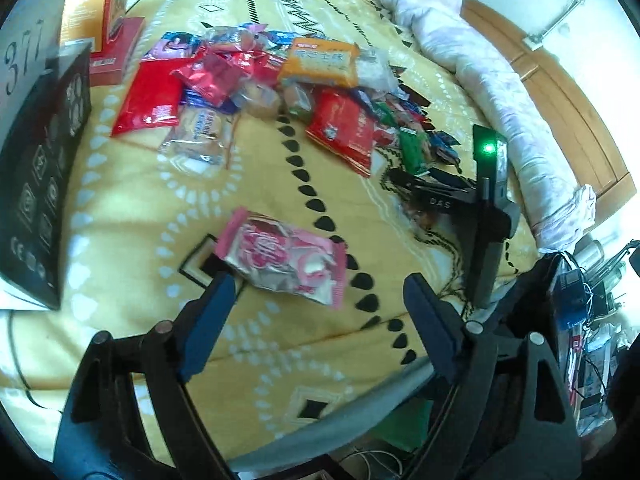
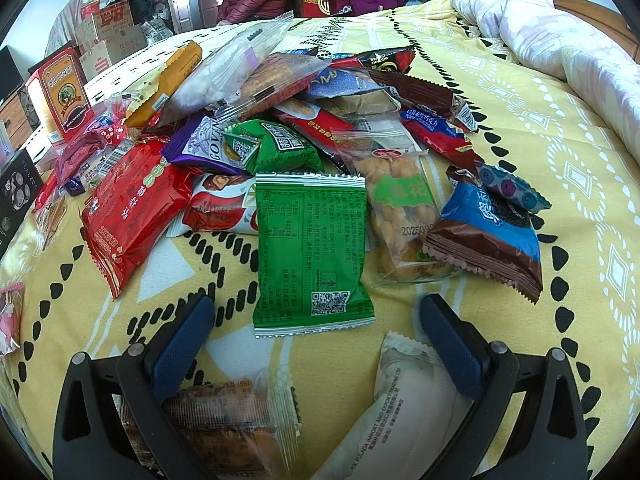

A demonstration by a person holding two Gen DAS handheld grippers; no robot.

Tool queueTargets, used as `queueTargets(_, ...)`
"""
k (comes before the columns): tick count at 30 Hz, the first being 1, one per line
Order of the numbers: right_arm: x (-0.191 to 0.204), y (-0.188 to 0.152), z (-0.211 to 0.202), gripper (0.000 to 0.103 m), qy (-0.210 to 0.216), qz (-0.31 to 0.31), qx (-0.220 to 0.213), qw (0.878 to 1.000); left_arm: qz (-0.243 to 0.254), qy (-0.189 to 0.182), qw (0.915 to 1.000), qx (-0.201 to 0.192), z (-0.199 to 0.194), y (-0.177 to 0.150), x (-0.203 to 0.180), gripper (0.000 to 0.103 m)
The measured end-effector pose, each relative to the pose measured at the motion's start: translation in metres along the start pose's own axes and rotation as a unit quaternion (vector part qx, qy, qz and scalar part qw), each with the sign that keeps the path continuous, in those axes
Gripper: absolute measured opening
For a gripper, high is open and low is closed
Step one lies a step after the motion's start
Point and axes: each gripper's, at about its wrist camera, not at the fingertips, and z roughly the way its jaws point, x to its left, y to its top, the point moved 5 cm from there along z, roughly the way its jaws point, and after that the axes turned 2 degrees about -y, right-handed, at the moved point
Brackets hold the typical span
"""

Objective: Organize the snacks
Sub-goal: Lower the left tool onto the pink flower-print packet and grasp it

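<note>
A: Left wrist view first. What can you read?

B: A white card at ten o'clock says "377" [image 1: 24, 56]. The black box [image 1: 40, 176] below it carries a CE mark. "DAS" shows on the right gripper [image 1: 440, 202] at three o'clock. The orange pack [image 1: 320, 62] at twelve has Chinese print, too blurred to read.

A: And the left gripper [image 1: 316, 316]?

B: Jaws wide apart, nothing between them. A pink pack [image 1: 284, 258] lies on the yellow bedspread [image 1: 140, 208] just beyond the tips, untouched. The snack pile [image 1: 256, 88] sits toward twelve.

A: Right wrist view?

B: The right gripper [image 2: 316, 328] stands open and holds nothing. The green pack [image 2: 312, 252], QR code showing, lies dead centre just ahead of the fingers. A purple pack [image 2: 208, 148] at eleven reads "GOVIN…". The clear twist pack [image 2: 400, 216] shows "202509". The white pack [image 2: 400, 412] at five says "IMPORT AND EXPORT TRADING LTD". The black box [image 2: 14, 196] at nine reads "PLAUZOS", roughly.
</note>
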Motion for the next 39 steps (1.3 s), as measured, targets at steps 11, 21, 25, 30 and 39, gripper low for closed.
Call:
queueTargets(11, 0.000, 0.000, 0.000, 0.103, 0.000, 0.000, 0.000, 1.000, -0.041, -0.021, 0.9989, 0.009, 0.007, -0.008, 0.008, 0.087)
queueTargets(21, 0.000, 0.000, 0.000, 0.103, 0.000, 0.000, 0.000, 1.000, -0.030, -0.007, 0.9994, 0.016, 0.025, 0.011, 0.015, 0.086)
queueTargets(25, 0.000, 0.000, 0.000, 0.103, 0.000, 0.000, 0.000, 1.000, 0.066, -0.031, 0.9972, 0.014, 0.048, 0.060, -0.021, 0.086)
queueTargets(30, 0.000, 0.000, 0.000, 0.103, 0.000, 0.000, 0.000, 1.000, 0.065, -0.028, 0.9956, -0.062, 0.025, 0.088, -0.028, 0.087)
queueTargets(39, 0.000, 0.000, 0.000, 0.103, 0.001, 0.000, 0.000, 1.000, -0.008, 0.000, 0.9994, -0.034, 0.020, 0.040, -0.002, 0.087)
